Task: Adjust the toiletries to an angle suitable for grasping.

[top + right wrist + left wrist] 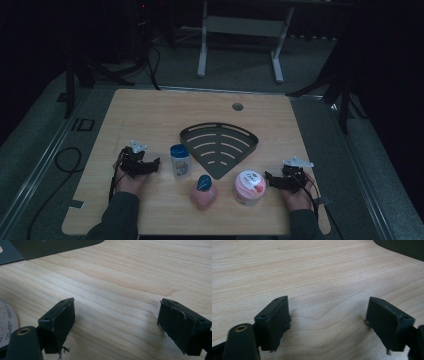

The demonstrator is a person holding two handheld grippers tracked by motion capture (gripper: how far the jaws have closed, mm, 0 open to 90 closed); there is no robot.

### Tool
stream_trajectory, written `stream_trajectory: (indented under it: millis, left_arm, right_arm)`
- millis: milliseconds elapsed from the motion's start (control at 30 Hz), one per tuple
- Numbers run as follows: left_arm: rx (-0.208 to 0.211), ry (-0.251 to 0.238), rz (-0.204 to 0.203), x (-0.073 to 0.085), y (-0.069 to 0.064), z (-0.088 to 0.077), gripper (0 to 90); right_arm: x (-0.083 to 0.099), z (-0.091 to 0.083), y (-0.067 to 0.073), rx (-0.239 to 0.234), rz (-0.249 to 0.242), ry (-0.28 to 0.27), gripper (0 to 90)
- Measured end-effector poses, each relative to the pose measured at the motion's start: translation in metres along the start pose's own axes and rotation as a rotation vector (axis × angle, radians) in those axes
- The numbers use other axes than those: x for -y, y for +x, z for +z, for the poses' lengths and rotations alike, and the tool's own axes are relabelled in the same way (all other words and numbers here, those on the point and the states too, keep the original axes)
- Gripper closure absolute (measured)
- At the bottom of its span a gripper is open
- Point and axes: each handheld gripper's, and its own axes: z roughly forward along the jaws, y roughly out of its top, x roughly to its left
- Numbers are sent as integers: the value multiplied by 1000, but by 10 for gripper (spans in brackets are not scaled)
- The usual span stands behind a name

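Both grippers rest on the wooden table (150,115) with jaws spread wide and nothing between them: the left gripper (155,165) just left of a small white bottle (180,162) with a blue cap, the right gripper (268,179) just right of a round pink-and-white tub (249,187). Between bottle and tub stands a pink bottle (203,194) with a blue top, near the point of the black fan-shaped rack (220,131).

High view overlooks the table (150,115); gripper views skim its wood closely.

pale wood-grain table (150,115), black slotted tray (220,145), blue-capped bottle (179,161), pink jar (248,187).
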Motion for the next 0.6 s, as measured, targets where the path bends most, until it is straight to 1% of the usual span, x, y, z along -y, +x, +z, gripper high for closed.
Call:
stream_trajectory:
  millis: [33, 67, 100, 133, 167, 200, 233, 267, 300, 333, 367, 400, 467, 500, 567, 600]
  left_arm:
    - [1, -1, 2, 0, 0, -1, 229]
    - [-10, -3, 1, -1, 0, -4, 308]
    - [-10, -3, 1, -1, 0, -4, 360]
    - [-28, -5, 11, -1, -1, -5, 360]
    - [-47, -16, 21, -1, -3, -6, 376]
    - [-51, -26, 20, -2, -3, -8, 376]
    - [-45, -45, 19, -2, -4, -11, 391]
    - [-46, -58, 18, -3, -3, -13, 406]
    - [-46, -58, 18, -3, -3, -13, 405]
    - [-46, -58, 18, -3, -3, -13, 405]
    - [-43, -61, 11, -3, -3, -14, 405]
    - [-31, -64, 2, -3, -2, -15, 413]
    - [-18, -76, -5, -3, -1, -19, 426]
    - [-18, -76, -5, -3, -1, -19, 436]
    - [-7, -88, -8, -3, -2, -22, 443]
    - [-8, -92, -4, -3, -3, -23, 463]
  right_arm:
    - [0, 0, 0, 0, 0, 0, 140]
    - [0, 0, 0, 0, -1, 0, 144]
    - [0, 0, 0, 0, -1, 0, 144]
    - [0, 0, 0, 1, -6, -1, 155]
    - [-1, -2, 3, 16, -26, -10, 213]
    - [-1, -2, 3, 16, -26, -10, 213]
    - [-1, -4, 3, 14, -24, -20, 235]
    - [-4, -10, 3, -6, -3, -75, 277]
    - [-4, -10, 3, -6, -3, -75, 277]
    - [-6, -14, 2, -25, 17, -102, 277]
    - [-6, -14, 2, -25, 17, -102, 299]
    - [-6, -18, 1, -37, 32, -107, 329]
    - [-3, -17, 0, -38, 37, -95, 339]
    - [-3, -17, 0, -38, 37, -95, 339]
    - [-2, -15, 0, -27, 35, -82, 345]
    - [-2, -14, -1, -19, 33, -77, 357]
